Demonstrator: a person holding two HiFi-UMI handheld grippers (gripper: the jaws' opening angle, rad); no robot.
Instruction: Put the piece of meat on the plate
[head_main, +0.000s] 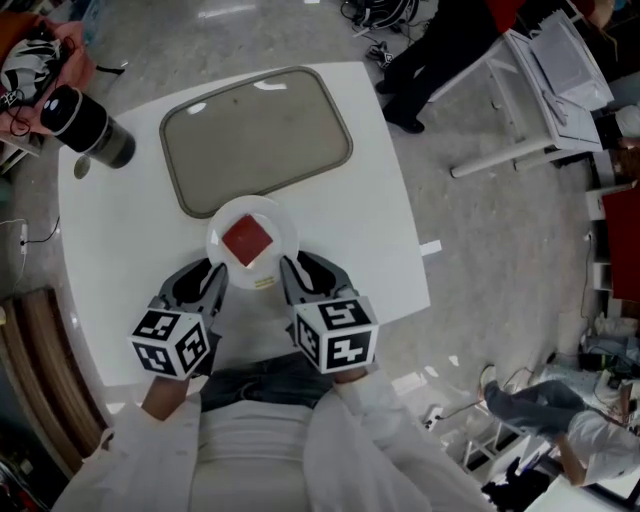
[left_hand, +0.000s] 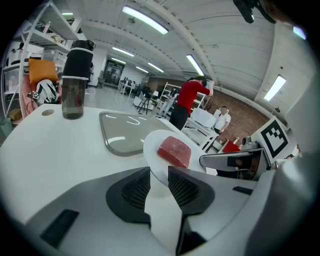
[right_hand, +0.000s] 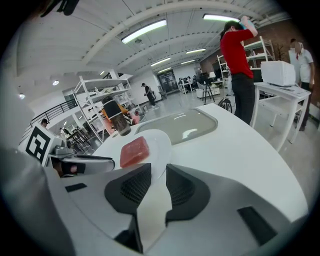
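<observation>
The red piece of meat (head_main: 249, 240) lies flat in the middle of a small white plate (head_main: 222, 222) on the white table, just in front of me. My left gripper (head_main: 212, 272) rests at the plate's near-left rim and my right gripper (head_main: 292, 268) at its near-right rim. Both point at the plate. In the left gripper view the meat (left_hand: 174, 151) sits on the plate (left_hand: 150, 145) just beyond my jaws (left_hand: 159, 172), which stand nearly together with nothing between them. The right gripper view shows the same: meat (right_hand: 135, 151), plate (right_hand: 159, 142), narrow bare slit at the jaws (right_hand: 158, 170).
A large grey tray (head_main: 255, 135) lies behind the plate. A dark bottle (head_main: 88, 127) stands at the table's far left corner with a small cap (head_main: 82, 167) beside it. A person in red (right_hand: 239, 60) stands past the far edge, by a white side table (head_main: 545, 75).
</observation>
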